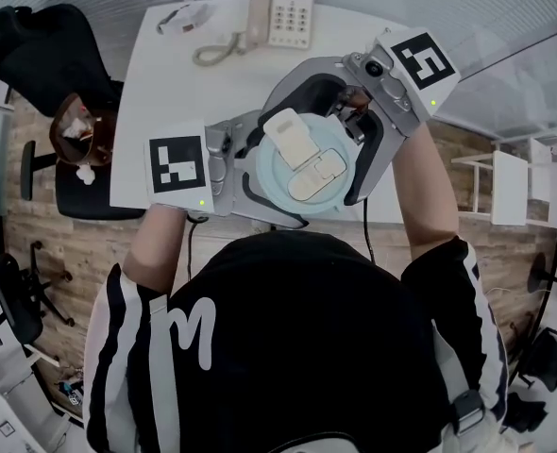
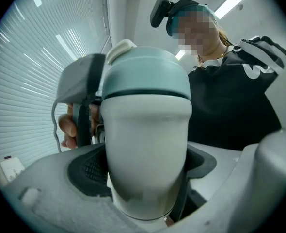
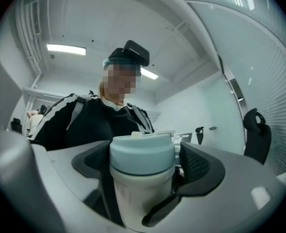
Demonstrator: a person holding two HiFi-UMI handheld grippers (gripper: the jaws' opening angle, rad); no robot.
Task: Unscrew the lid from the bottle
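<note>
Tabletop (image 1: 165, 83): left gripper (image 2: 148, 181) clamps bottle (image 2: 148, 140), right gripper (image 3: 145, 168) lid (image 3: 142, 152).

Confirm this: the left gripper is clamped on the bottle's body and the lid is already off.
Wrong on the lid. The left gripper does clamp the bottle by its body, but the lid is on the bottle, between the jaws of the right gripper. The right gripper view shows it.

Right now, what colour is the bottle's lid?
Pale teal lid, clearest in the right gripper view.
</note>
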